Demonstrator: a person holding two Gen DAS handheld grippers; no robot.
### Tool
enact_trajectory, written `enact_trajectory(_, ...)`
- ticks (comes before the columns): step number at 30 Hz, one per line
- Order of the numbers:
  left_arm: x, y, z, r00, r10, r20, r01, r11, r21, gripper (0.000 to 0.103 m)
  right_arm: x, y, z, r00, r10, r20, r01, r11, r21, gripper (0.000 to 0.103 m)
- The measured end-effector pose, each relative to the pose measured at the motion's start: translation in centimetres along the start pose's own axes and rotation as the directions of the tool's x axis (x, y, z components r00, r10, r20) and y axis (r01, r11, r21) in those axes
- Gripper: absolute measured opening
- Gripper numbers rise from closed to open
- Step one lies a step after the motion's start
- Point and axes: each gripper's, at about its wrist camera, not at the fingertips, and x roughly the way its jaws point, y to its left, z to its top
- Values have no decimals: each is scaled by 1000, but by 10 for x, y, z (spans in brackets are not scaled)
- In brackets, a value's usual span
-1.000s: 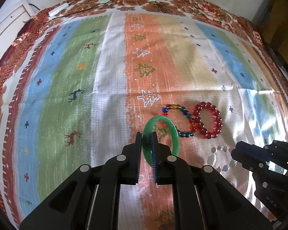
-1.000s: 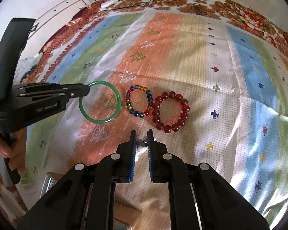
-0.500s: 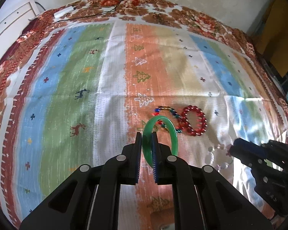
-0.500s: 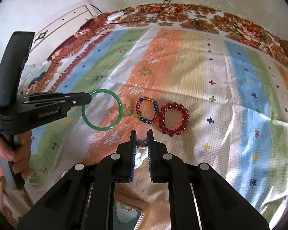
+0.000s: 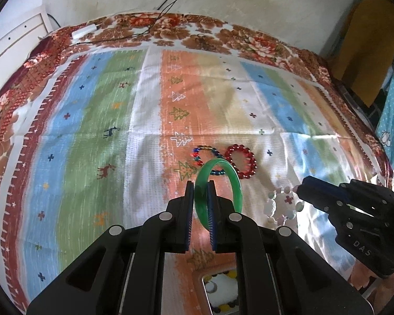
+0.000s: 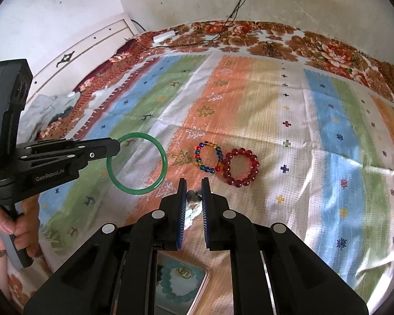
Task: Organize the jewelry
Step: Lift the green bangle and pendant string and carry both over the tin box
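My left gripper [image 5: 200, 187] is shut on a green bangle [image 5: 236, 183] and holds it in the air above the striped cloth; the bangle also shows in the right wrist view [image 6: 163, 157]. My right gripper [image 6: 193, 186] is shut on a white bead bracelet [image 6: 190, 214], which hangs from it [image 5: 273, 204]. A multicoloured bead bracelet [image 6: 208, 156] and a red bead bracelet [image 6: 240, 167] lie side by side on the cloth beyond both grippers.
A tray with a teal bead bracelet and other pieces [image 6: 182, 281] sits at the near edge under the grippers. A white power strip with cables [image 6: 165, 36] lies at the far edge. A white headboard [image 6: 73, 57] stands at the left.
Both grippers have risen and pulled back from the cloth, each with its piece still held. The two bracelets on the cloth have not moved.
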Motion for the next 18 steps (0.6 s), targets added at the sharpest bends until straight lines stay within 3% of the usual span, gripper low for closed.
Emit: enact_trajectory(18,-29,-7,-28,999,-26,39,25,999,25,9,-32,24,-14,999,2,54,1,998,-63,12)
